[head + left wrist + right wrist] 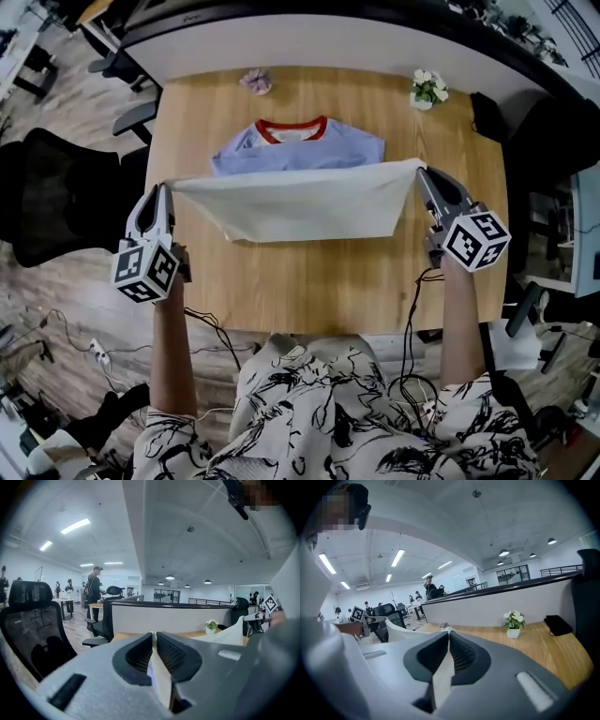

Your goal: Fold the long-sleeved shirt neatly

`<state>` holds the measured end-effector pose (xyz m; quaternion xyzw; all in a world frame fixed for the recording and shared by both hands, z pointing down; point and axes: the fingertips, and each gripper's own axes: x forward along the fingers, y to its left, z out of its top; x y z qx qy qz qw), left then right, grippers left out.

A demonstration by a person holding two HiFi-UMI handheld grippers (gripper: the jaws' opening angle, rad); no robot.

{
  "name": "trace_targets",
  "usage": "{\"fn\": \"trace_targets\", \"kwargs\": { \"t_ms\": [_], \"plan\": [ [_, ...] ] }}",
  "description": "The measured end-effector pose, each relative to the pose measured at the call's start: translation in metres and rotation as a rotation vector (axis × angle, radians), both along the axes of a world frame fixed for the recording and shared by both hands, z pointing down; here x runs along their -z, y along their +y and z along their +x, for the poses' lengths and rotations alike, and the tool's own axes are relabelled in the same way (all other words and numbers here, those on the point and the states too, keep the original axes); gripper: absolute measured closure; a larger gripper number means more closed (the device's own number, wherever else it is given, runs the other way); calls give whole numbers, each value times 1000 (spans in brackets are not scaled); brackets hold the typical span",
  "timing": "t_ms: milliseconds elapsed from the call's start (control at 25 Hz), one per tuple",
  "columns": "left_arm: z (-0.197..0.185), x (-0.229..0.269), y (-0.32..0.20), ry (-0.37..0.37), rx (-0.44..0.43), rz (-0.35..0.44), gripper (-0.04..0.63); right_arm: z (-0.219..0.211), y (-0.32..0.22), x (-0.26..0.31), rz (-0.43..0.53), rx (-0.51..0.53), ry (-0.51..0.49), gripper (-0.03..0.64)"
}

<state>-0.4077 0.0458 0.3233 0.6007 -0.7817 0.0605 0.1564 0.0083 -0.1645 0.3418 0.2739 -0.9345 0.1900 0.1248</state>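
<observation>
A pale blue long-sleeved shirt (300, 148) with a red collar lies on the wooden table (328, 281), collar at the far side. Its lower part is lifted as a white sheet of cloth (305, 206), stretched taut between both grippers above the table. My left gripper (167, 187) is shut on the cloth's left corner (159, 677). My right gripper (420, 172) is shut on the right corner (443, 677). Cloth runs between the pads in both gripper views.
A small potted white flower (428, 89) stands at the table's far right; it shows again as the flower (513, 623). A purple scrunchie (256, 81) lies at the far edge. A black office chair (56, 197) stands left of the table, a curved partition (328, 28) behind.
</observation>
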Motion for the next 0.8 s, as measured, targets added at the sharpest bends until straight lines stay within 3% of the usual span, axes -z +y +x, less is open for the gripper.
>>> {"fn": "trace_targets", "kwargs": {
  "t_ms": [400,800],
  "plan": [
    [-34,-92,-63,56,-1,-163,563,-39,-74,-89,-146,4,66,592],
    [-64,-180,-131,109,-128,-299,561,-55,-125,-182,-291,-73,157,592]
  ]
}}
